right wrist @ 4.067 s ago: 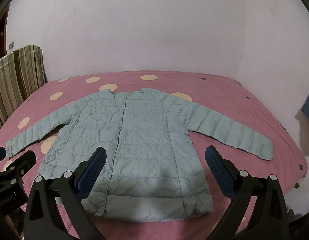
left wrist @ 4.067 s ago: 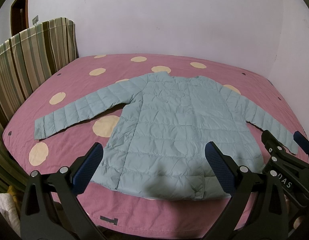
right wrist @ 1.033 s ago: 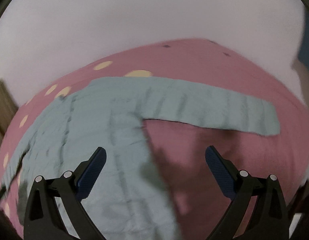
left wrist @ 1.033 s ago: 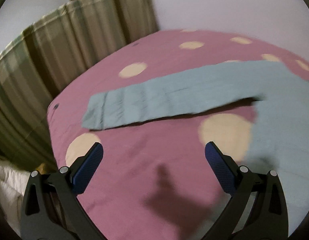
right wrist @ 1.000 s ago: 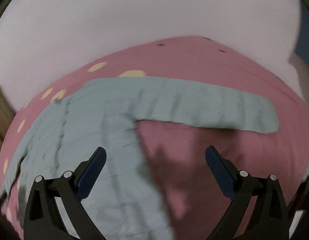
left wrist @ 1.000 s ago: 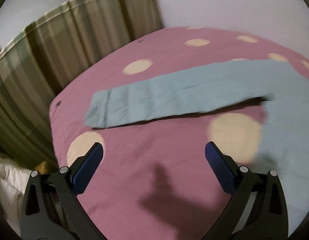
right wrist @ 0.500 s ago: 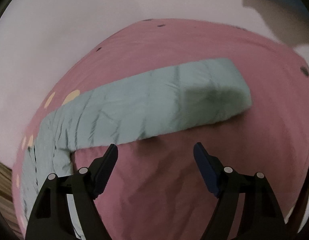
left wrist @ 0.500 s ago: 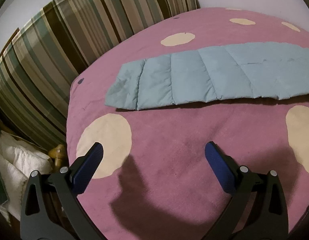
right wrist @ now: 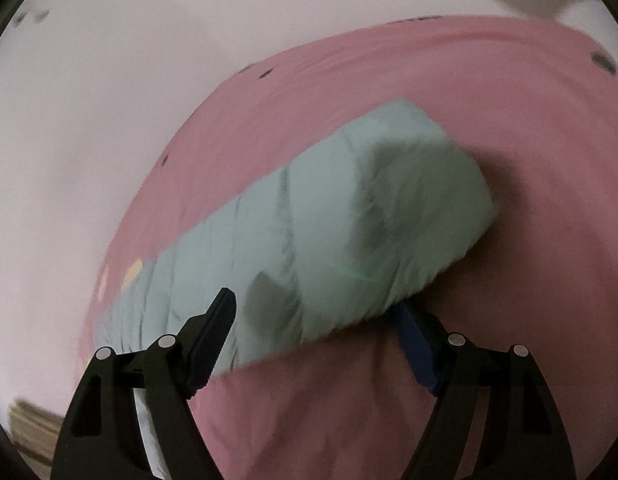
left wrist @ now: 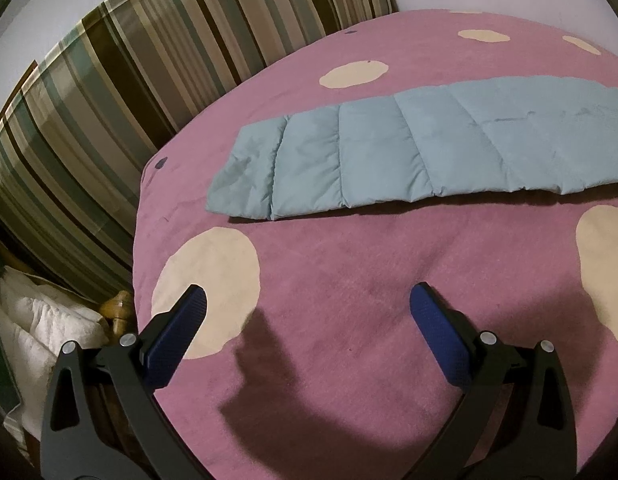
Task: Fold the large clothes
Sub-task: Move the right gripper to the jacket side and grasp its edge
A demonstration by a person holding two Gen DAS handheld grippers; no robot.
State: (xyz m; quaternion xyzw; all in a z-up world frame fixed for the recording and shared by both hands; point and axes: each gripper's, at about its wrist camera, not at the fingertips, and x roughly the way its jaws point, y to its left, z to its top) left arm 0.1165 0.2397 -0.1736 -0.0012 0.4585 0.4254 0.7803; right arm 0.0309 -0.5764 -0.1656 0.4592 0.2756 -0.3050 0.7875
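Evidently each spread, empty claw lines up on a cuff: the left claw [left wrist: 305,312] hangs short of the left sleeve [left wrist: 389,160] lying flat on the bed [left wrist: 349,280], the right claw [right wrist: 313,312] straddles the right sleeve [right wrist: 349,232].

Left wrist view: low over bed [left wrist: 349,280], facing left sleeve [left wrist: 409,160] beyond. Right wrist view: closer, blurred, right sleeve [right wrist: 349,240] filling frame. Shared: same pink bed.
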